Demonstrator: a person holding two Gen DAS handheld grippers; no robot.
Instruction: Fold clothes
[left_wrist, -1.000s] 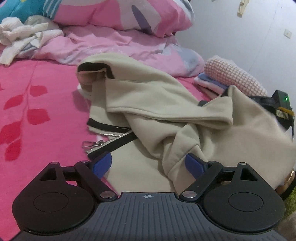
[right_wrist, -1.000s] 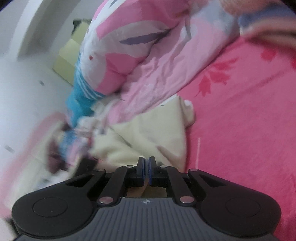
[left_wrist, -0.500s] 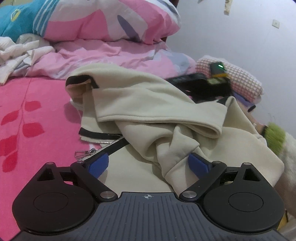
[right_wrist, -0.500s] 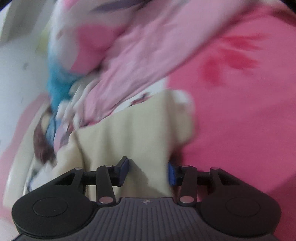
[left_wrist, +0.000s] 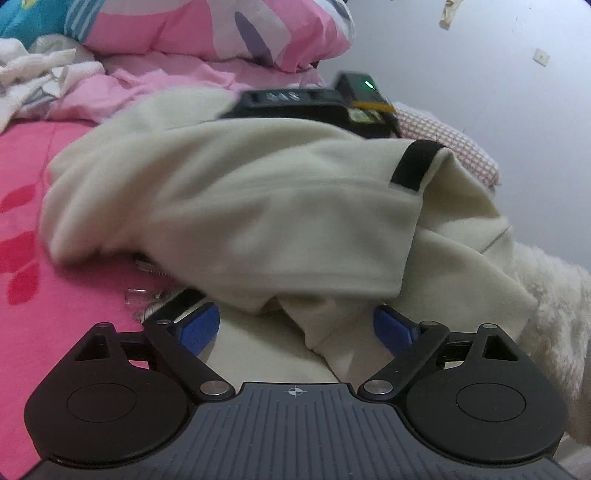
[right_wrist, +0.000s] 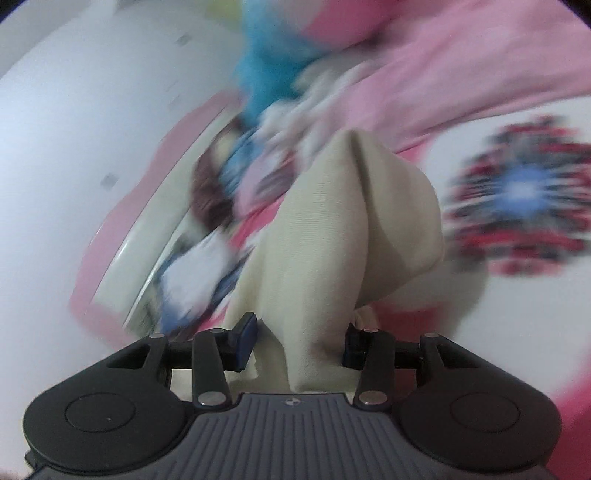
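Cream jacket (left_wrist: 240, 206) lies bunched on the pink bed (left_wrist: 26, 206) at your twelve o'clock, and both your left gripper (left_wrist: 295, 328) and right gripper (right_wrist: 299, 343) gape wide, so the loose folds could slide apart.

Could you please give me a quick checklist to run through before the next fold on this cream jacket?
1. Left gripper open: ok.
2. Right gripper open, jacket between its fingers, not clamped: ok.
3. Jacket flat on the bed: not ok, bunched.
4. Black cuff in sight: ok.
5. Zipper clear of folds: cannot tell, mostly covered.
6. Right wrist view sharp: not ok, blurred.
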